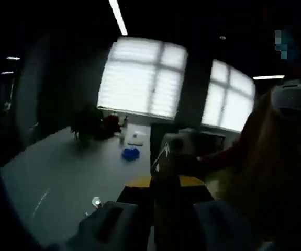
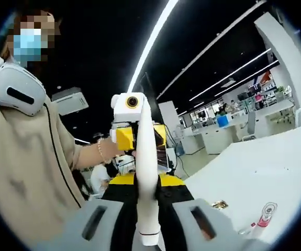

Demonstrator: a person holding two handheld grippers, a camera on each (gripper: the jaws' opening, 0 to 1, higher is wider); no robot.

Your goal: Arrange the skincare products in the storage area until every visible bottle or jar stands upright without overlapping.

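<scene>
While the left gripper view is dim and blurred, its left gripper (image 1: 163,209) seems to pinch a dark upright object (image 1: 166,178), though I cannot tell for sure; a blue item (image 1: 131,153) lies far off on the table (image 1: 61,178). In the right gripper view, the right gripper (image 2: 149,225) is clamped on a white tube (image 2: 146,172), and a small bottle (image 2: 266,214) lies on the table (image 2: 255,167) to the right.

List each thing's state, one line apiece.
White tube: between the right gripper's jaws, grip unclear.
Pink-capped bottle: appears to lie on the white table.
Far bottle: standing upright on the grey table.
Left gripper: too dark to tell open or shut.
</scene>
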